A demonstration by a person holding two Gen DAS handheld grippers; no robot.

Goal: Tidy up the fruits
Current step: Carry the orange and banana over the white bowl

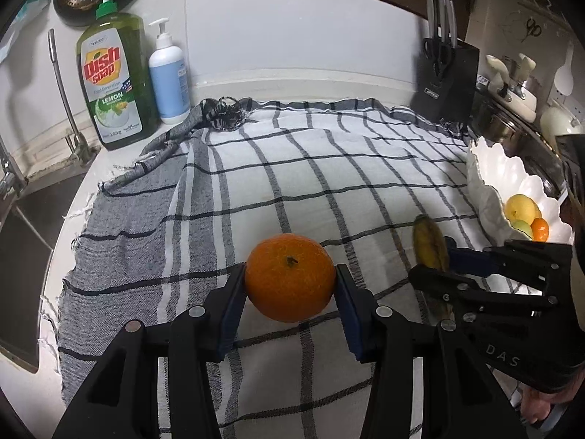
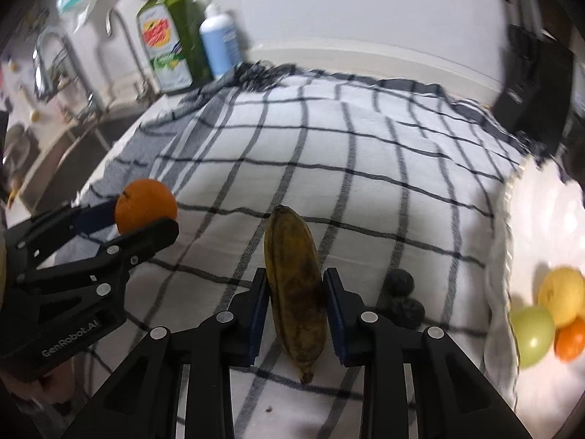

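**Mia:** What did your tongs have?

**Me:** My left tongs (image 1: 290, 285) were pinching the orange (image 1: 290, 277) on both sides, right at its round middle. It was held just above the checked cloth (image 1: 329, 168). My right tongs (image 2: 294, 301) were squeezing the banana (image 2: 295, 285) near its middle, with its tip pointing away from me.

**Mia:** Were they hard to hold?

**Me:** I think the orange was firm and a bit heavy, so it could roll out if I let go a little. The banana looked brown and spotty, so I guessed it was soft. Squeezing hard could squash it.

**Mia:** Where should they go?

**Me:** Most likely the white bowl (image 1: 486, 183) on the right of the counter. It already had a yellow fruit (image 1: 521, 207), a green one and a small orange one.
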